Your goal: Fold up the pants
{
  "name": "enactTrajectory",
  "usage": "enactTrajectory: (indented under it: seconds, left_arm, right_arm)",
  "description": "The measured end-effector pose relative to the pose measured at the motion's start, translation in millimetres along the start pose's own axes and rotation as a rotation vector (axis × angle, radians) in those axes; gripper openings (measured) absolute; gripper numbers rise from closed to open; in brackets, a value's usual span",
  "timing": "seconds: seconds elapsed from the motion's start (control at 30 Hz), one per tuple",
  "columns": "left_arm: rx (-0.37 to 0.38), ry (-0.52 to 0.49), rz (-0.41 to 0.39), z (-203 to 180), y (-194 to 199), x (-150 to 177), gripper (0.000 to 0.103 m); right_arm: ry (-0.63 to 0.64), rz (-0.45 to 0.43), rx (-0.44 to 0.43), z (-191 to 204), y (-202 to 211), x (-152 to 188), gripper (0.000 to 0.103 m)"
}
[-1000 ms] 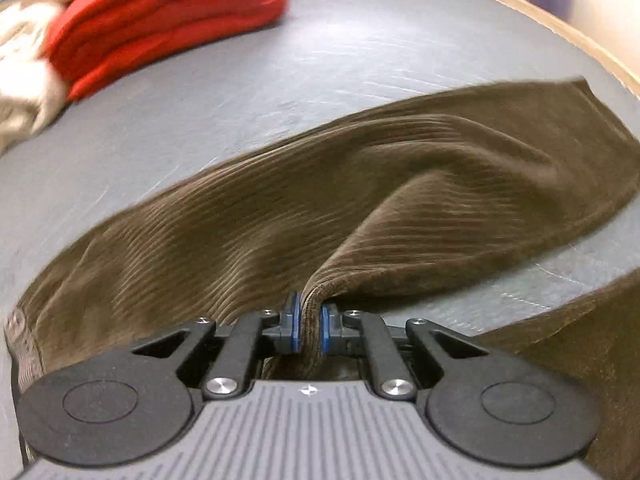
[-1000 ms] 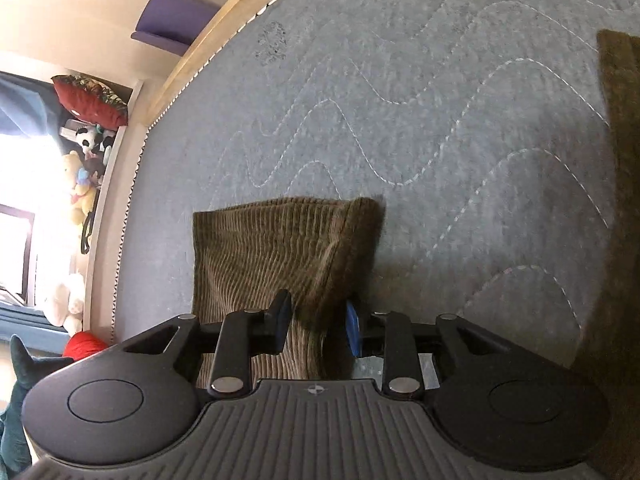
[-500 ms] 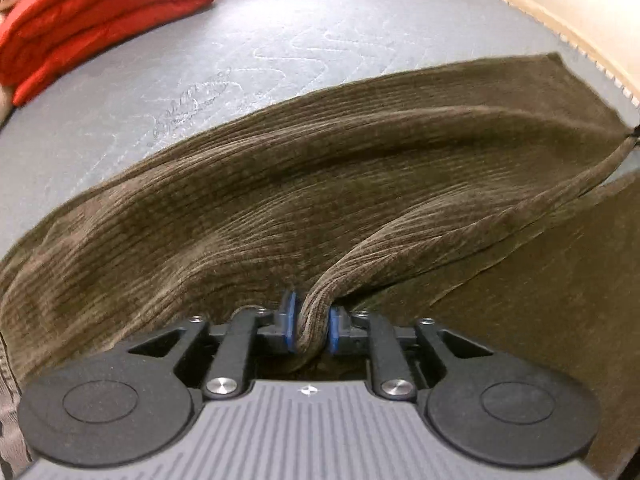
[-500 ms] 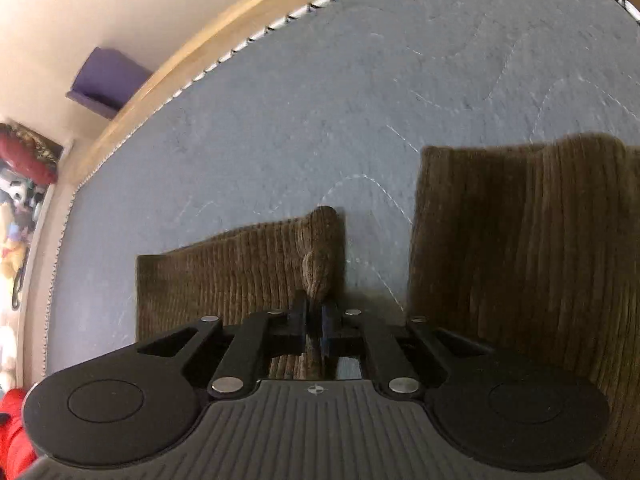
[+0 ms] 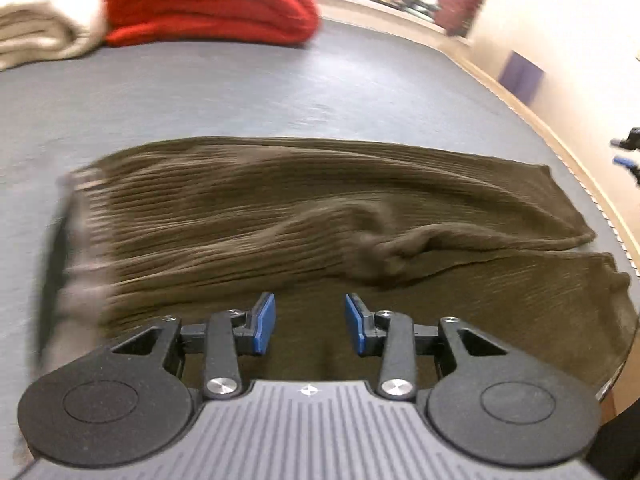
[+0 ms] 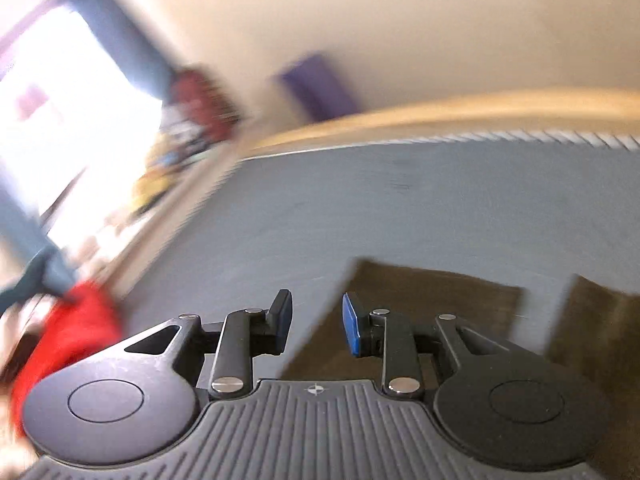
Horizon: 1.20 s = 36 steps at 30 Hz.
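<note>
The brown corduroy pants point(image 5: 304, 216) are lying lengthwise across the grey quilted bed point(image 5: 280, 92), one leg over the other. Left gripper point(image 5: 310, 322) and right gripper point(image 6: 316, 322) are hovering with jaws released, empty. Soft, weighty, grippy cloth; hems and waistband look best for holding.

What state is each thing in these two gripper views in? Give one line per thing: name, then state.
left gripper: open, holding nothing
right gripper: open, holding nothing
brown corduroy pants: lying rumpled on the bed, one leg beside the other
red blanket: folded, on the bed
cream blanket: folded, beside the red one
grey bed cover: spread flat
</note>
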State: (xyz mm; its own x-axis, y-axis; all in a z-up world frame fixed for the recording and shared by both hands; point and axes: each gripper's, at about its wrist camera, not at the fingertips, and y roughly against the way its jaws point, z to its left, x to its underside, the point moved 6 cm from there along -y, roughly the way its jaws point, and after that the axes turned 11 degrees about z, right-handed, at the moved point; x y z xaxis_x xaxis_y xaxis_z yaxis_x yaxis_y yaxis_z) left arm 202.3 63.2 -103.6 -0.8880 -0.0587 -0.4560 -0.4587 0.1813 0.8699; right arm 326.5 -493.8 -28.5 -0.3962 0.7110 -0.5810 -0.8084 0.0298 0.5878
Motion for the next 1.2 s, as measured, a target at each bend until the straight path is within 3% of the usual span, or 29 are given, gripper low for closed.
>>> enactTrajectory:
  seconds: [0.13, 0.23, 0.33, 0.37, 0.43, 0.5, 0.53, 0.63, 0.77, 0.83, 0.9, 0.97, 1.07, 1.2]
  left_arm:
    - [-0.048, 0.0, -0.004, 58.1, 38.0, 14.2, 0.042]
    - [-0.09, -0.026, 0.024, 102.9, 57.3, 25.5, 0.043]
    - [-0.132, 0.0, 0.091, 147.3, 60.0, 42.2, 0.051]
    - [-0.113, 0.058, 0.134, 161.7, 56.0, 48.4, 0.051]
    - [-0.042, 0.198, 0.166, 186.2, 53.3, 52.4, 0.058]
    - [-0.053, 0.25, 0.207, 195.9, 46.0, 53.6, 0.071]
    - [-0.05, 0.261, 0.238, 197.2, 40.1, 53.9, 0.073]
    - [0.004, 0.261, 0.336, 195.9, 23.2, 54.9, 0.081]
    - [0.039, 0.253, 0.372, 194.7, 17.4, 55.0, 0.083]
    - [0.039, 0.224, 0.377, 190.6, 17.9, 54.9, 0.08]
    - [0.07, 0.186, 0.368, 182.2, 18.6, 55.0, 0.042]
    - [0.059, 0.14, 0.343, 176.2, 25.5, 57.0, 0.033]
    - [0.035, 0.098, 0.298, 169.2, 43.0, 61.0, 0.031]
    - [-0.027, 0.143, 0.315, 175.6, 52.3, 69.2, 0.03]
  right_arm:
    - [0.25, 0.122, -0.079, 70.2, 29.8, 48.8, 0.03]
    - [0.455, 0.25, -0.196, 111.0, 58.1, 93.0, 0.03]
    - [0.638, 0.243, -0.229, 132.8, 93.9, 122.3, 0.032]
    - [0.663, 0.241, -0.233, 135.2, 102.1, 128.8, 0.033]
    - [0.637, 0.239, -0.23, 131.2, 109.1, 135.9, 0.033]
    - [0.523, 0.278, -0.199, 119.3, 103.4, 145.4, 0.033]
    - [0.474, 0.311, -0.166, 116.7, 97.4, 145.1, 0.034]
    - [0.406, 0.246, -0.131, 114.7, 93.0, 136.9, 0.034]
    - [0.414, 0.26, -0.062, 115.3, 82.8, 152.1, 0.034]
    - [0.434, 0.285, -0.047, 120.8, 73.4, 159.5, 0.034]
    - [0.466, 0.287, -0.04, 126.9, 72.2, 162.1, 0.034]
    - [0.494, 0.29, -0.034, 125.9, 72.5, 167.8, 0.034]
    - [0.491, 0.29, -0.023, 123.3, 72.4, 168.0, 0.034]
    - [0.462, 0.287, -0.019, 122.8, 71.8, 167.1, 0.034]
